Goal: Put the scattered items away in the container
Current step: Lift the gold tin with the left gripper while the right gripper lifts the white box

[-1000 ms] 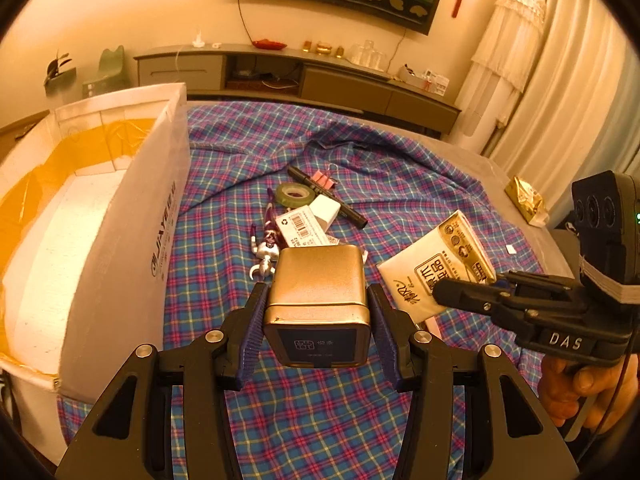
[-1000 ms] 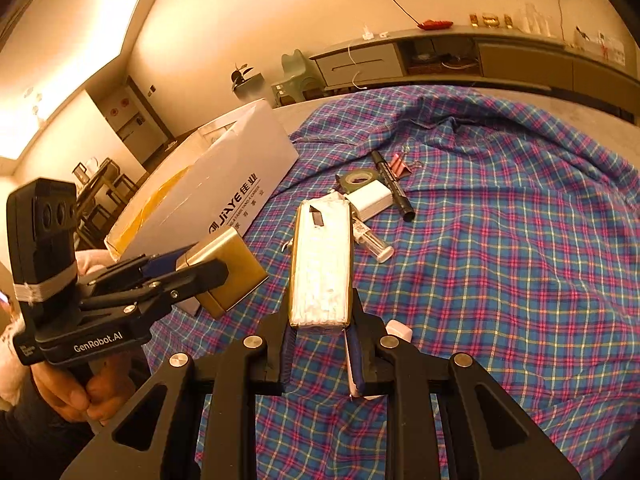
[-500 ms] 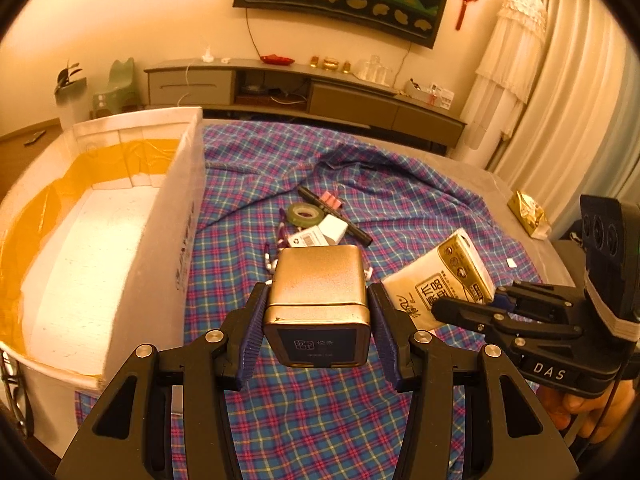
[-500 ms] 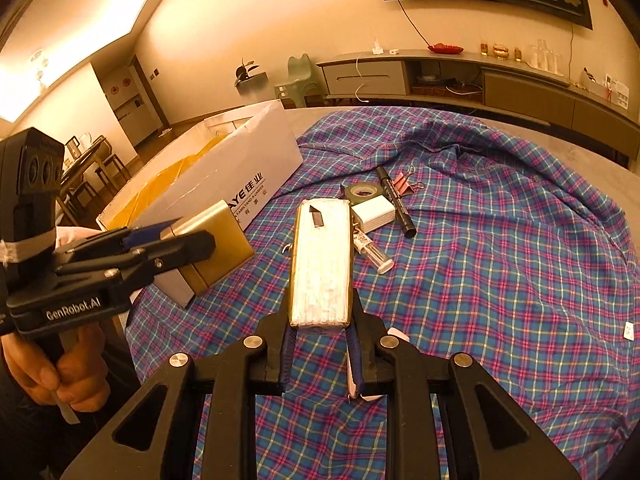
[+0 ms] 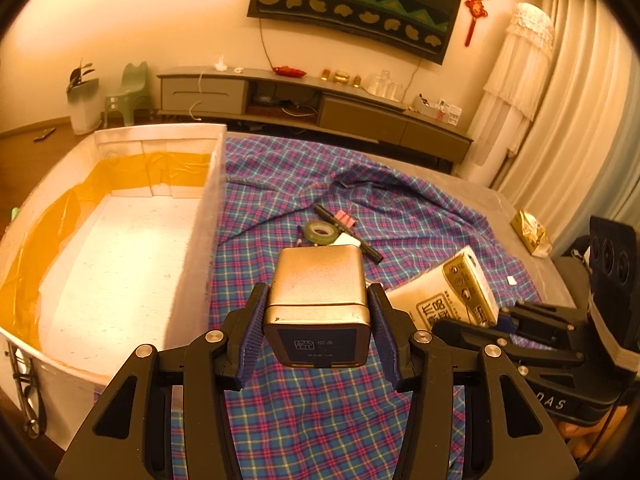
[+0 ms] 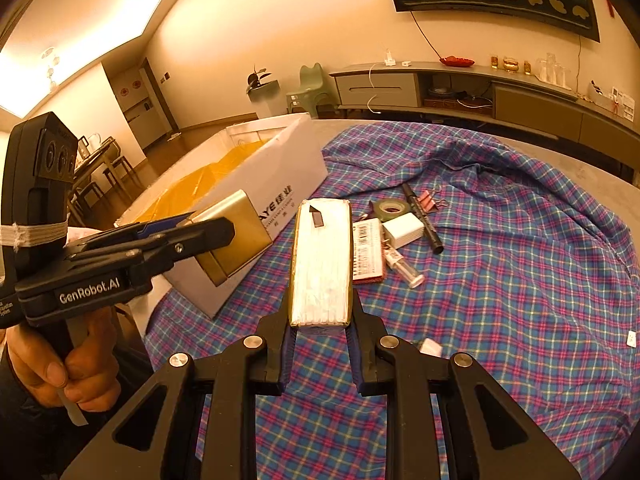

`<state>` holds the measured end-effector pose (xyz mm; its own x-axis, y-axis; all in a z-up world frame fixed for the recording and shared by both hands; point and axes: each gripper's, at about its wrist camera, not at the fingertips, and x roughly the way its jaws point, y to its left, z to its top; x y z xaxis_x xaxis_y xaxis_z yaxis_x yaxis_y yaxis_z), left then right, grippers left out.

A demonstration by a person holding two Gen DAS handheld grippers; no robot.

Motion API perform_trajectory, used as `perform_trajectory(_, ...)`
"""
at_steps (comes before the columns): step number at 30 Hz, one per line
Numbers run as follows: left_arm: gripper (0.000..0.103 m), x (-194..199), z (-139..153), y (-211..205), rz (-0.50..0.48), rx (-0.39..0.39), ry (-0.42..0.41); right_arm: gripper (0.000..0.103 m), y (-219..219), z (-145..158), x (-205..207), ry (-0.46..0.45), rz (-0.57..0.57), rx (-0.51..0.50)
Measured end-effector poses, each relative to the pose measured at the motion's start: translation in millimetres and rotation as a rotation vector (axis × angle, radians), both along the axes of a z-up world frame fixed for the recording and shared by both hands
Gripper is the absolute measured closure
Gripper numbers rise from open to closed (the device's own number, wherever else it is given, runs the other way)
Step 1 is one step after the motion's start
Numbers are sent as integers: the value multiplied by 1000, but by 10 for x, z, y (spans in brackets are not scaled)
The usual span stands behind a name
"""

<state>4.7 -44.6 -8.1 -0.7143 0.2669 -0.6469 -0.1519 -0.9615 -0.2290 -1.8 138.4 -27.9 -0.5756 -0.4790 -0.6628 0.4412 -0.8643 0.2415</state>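
My left gripper (image 5: 318,302) is shut on a square gold tin (image 5: 318,280), held above the plaid cloth just right of the white box (image 5: 204,216). My right gripper (image 6: 320,312) is shut on a flat white-and-gold packet (image 6: 322,264), lifted off the cloth; the same packet (image 5: 452,296) shows at the right of the left wrist view. In the right wrist view the tin (image 6: 236,236) sits in the left gripper's jaws next to the box wall (image 6: 280,176). The box has yellow tape inside and a bare white floor.
Loose on the cloth lie a green tape roll (image 6: 390,210), a black marker (image 6: 424,220), pink binder clips (image 6: 428,202), a white cube (image 6: 404,230), a barcoded card (image 6: 366,252) and a small vial (image 6: 404,266). A gold foil packet (image 5: 530,232) rests at the table's far right edge.
Both grippers have risen with their loads and drifted toward the box. The box's inside now fills more of the left wrist view.
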Motion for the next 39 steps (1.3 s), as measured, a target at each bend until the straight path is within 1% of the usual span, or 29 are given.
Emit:
perform_trajectory(12, 52, 69, 114, -315, 43, 61, 12, 79, -305, 183, 35, -34, 42, -84)
perform_trajectory(23, 52, 116, 198, -635, 86, 130, 35, 79, -650, 355, -5, -34, 93, -65)
perform_trajectory(28, 52, 114, 233, -725, 97, 151, 43, 79, -806, 404, -17, -32, 117, -51)
perform_trajectory(33, 52, 125, 278, -805, 116, 150, 69, 79, -935, 458, -67, -29, 133, -37)
perform_trajectory(39, 52, 110, 274, -1005, 143, 194, 76, 79, -1084, 551, -113, -18, 151, -13)
